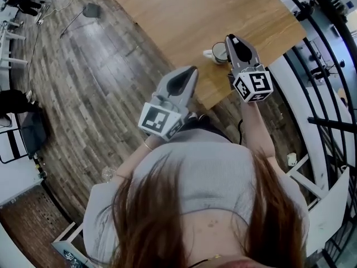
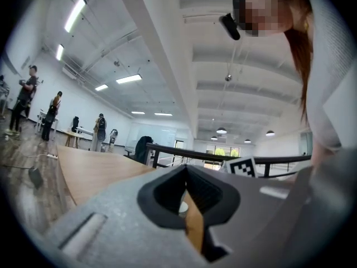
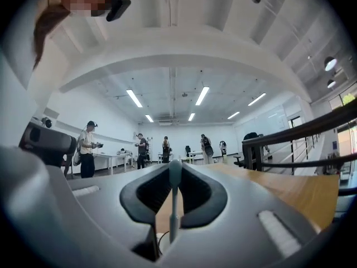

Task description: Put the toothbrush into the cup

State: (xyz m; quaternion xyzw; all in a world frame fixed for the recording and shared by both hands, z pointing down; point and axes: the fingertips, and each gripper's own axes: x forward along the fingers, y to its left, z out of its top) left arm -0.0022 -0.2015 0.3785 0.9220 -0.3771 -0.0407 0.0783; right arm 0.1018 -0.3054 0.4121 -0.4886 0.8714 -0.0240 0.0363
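The wood floor (image 1: 95,94) fills the left of the head view. The table (image 1: 184,15) takes the upper middle and runs toward the upper right, with a dark railing (image 1: 329,43) curving down the right edge.

My left gripper (image 1: 194,70) sits at the centre of that view, beside the table's near edge, pointing toward the upper right. In its own view its jaws are together at the tips with nothing between them. Through the gap below the tips I see the tabletop and a bit of the white cup (image 1: 217,52).

My right gripper (image 1: 230,38) is right of centre, over the table, and its front covers the cup's right side.

The cup stands on the table near that near edge, its handle toward the left of the frame.

In the right gripper view the jaws are clamped on the toothbrush (image 3: 173,205), a thin pale stalk standing upright between them at the lower centre. Its rounded end reaches the jaw tips.
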